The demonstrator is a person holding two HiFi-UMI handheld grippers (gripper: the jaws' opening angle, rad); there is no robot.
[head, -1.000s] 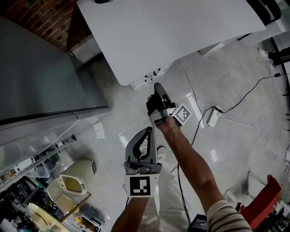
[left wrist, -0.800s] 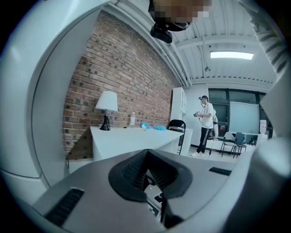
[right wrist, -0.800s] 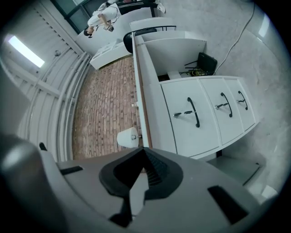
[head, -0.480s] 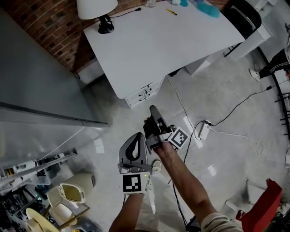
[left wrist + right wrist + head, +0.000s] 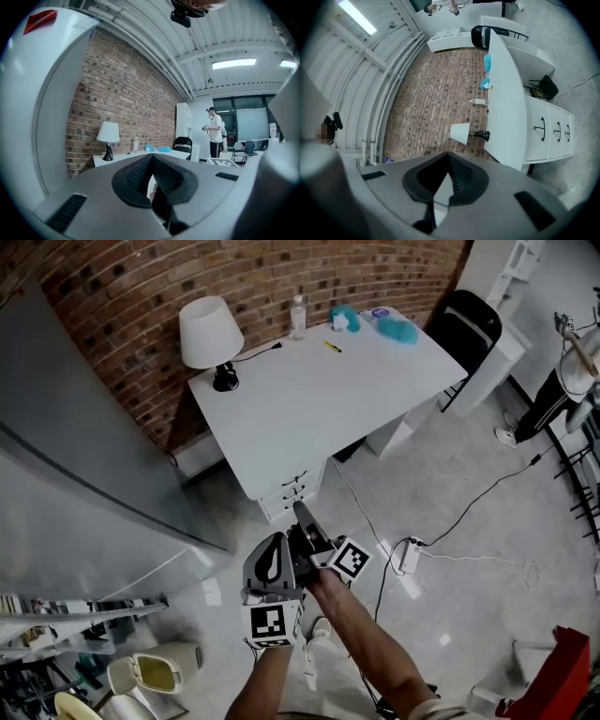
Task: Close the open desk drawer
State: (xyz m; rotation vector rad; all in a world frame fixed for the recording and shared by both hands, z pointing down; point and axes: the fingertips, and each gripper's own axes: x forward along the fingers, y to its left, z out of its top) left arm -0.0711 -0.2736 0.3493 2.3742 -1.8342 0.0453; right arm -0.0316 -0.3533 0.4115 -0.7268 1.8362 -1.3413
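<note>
Grey jaws of the right gripper (image 5: 300, 513) are pressed together with nothing between them. The left gripper (image 5: 278, 540), just beside it, also has its jaws closed and empty. Both tips point ahead toward the drawer stack (image 5: 296, 489), which sits under the near corner of the white desk (image 5: 328, 399). The stack lies just beyond the right gripper's tip, so I judge this gripper to be the nearer one.

The three drawer fronts face the person. A drawer would slide in under the desk top, away from the tips and toward the brick wall (image 5: 141, 315). In the right gripper view all three fronts look level with each other, and I cannot find one that stands out.

One second ago only the near corner of the desk filled the top of the head view. Now the whole desk, the lamp (image 5: 208, 334) and the wall are seen. The two grippers have come closer together and sit lower in the picture, with the jaws shut as before.
</note>
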